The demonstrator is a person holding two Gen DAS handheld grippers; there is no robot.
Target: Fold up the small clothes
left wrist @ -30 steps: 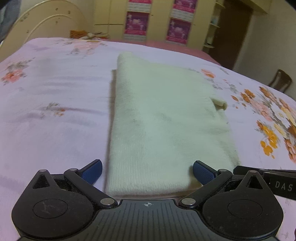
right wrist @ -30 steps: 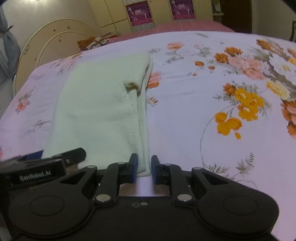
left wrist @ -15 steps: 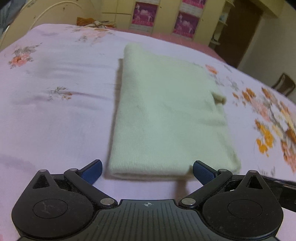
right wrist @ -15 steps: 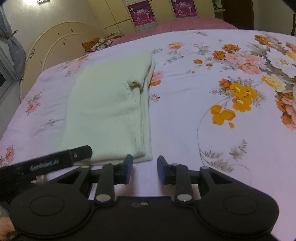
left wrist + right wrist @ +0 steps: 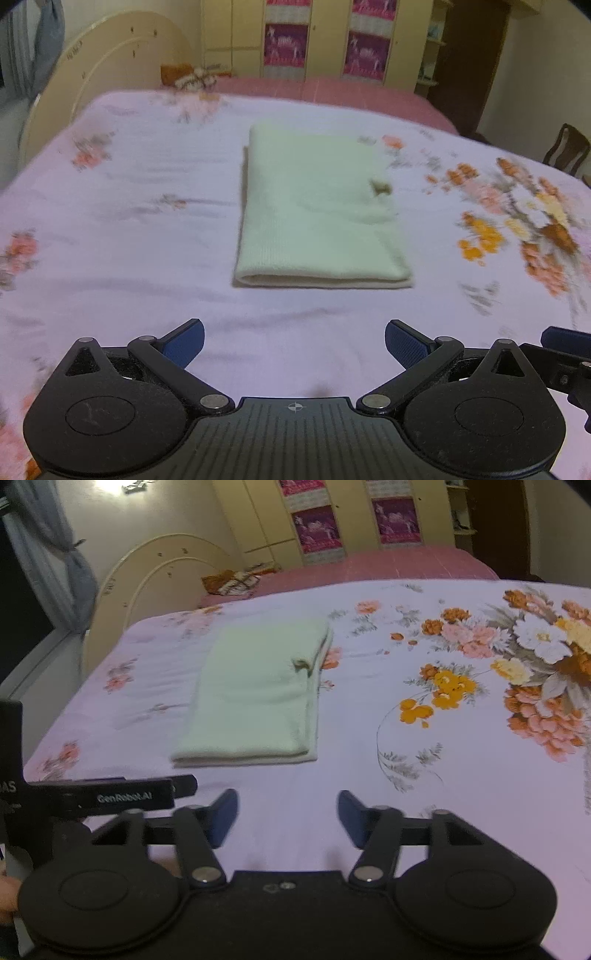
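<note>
Left wrist view shows the left tool (image 5: 294, 341) nearest, its blue-padded fingers (image 5: 184, 341) spread wide with nothing between them, hovering over bare lilac bedsheet (image 5: 122, 236). At the right edge of that view a part of the right tool pokes in beside it. Right wrist view shows the right tool (image 5: 288, 818) likewise released, fingers (image 5: 223, 816) parted and empty, with the left tool's black body (image 5: 110, 797) just to its left.

Beyond both tools, apart from them, lies the folded cream garment (image 5: 317, 210), a neat rectangle resting flat on the bed, its near folded edge facing the cameras. In the right wrist view the garment (image 5: 255, 698) sits ahead and left of the tool, its layered edge running along its right side. A small tuck of fabric (image 5: 380, 186) sticks out partway along that right edge.

To the right of the garment the sheet carries a large orange and pink flower print (image 5: 524, 668). Farther back, a pink bedcover (image 5: 369, 566) shows past the sheet, then a cream headboard (image 5: 159, 572) and wardrobe doors with magenta posters (image 5: 284, 44).
</note>
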